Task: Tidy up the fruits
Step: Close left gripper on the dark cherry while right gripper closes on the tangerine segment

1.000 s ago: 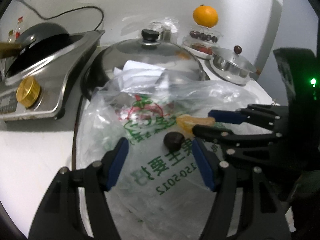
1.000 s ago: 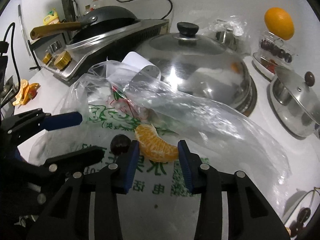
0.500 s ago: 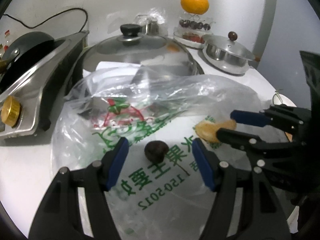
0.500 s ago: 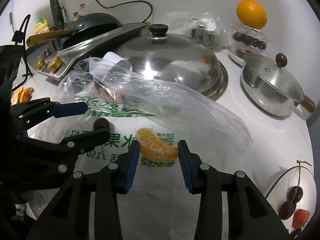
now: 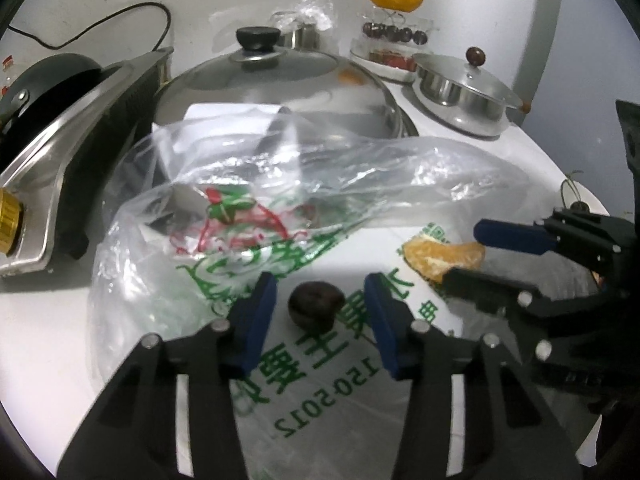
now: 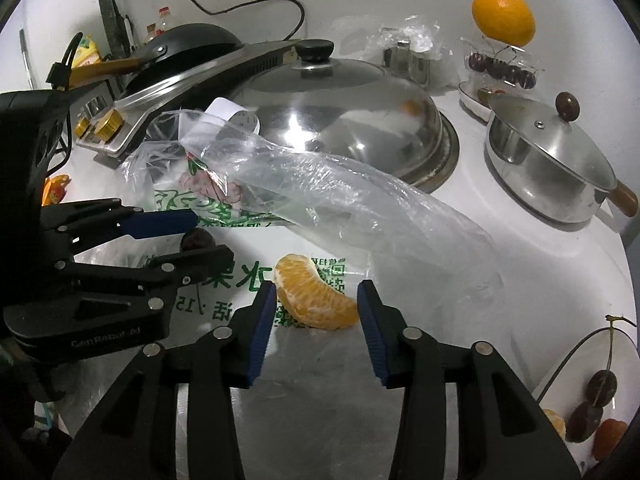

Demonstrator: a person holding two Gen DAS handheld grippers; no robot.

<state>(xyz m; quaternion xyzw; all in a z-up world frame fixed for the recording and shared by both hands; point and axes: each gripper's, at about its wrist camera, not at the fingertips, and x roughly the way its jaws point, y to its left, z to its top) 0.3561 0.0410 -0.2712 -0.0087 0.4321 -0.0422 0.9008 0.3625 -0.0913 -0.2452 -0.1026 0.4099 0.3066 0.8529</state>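
Left gripper (image 5: 320,306) is closing w/ the dark cherry (image 5: 316,305) between its pads, not touching yet. Right gripper (image 6: 316,308) is opening, orange segment (image 6: 314,298) loose between its pads on the plastic bag (image 6: 304,380). Imo center the cherry & squeeze gently bc it'll roll.

Both wrist views close, angled down (shared: plastic bag (image 5: 304,236), pots).
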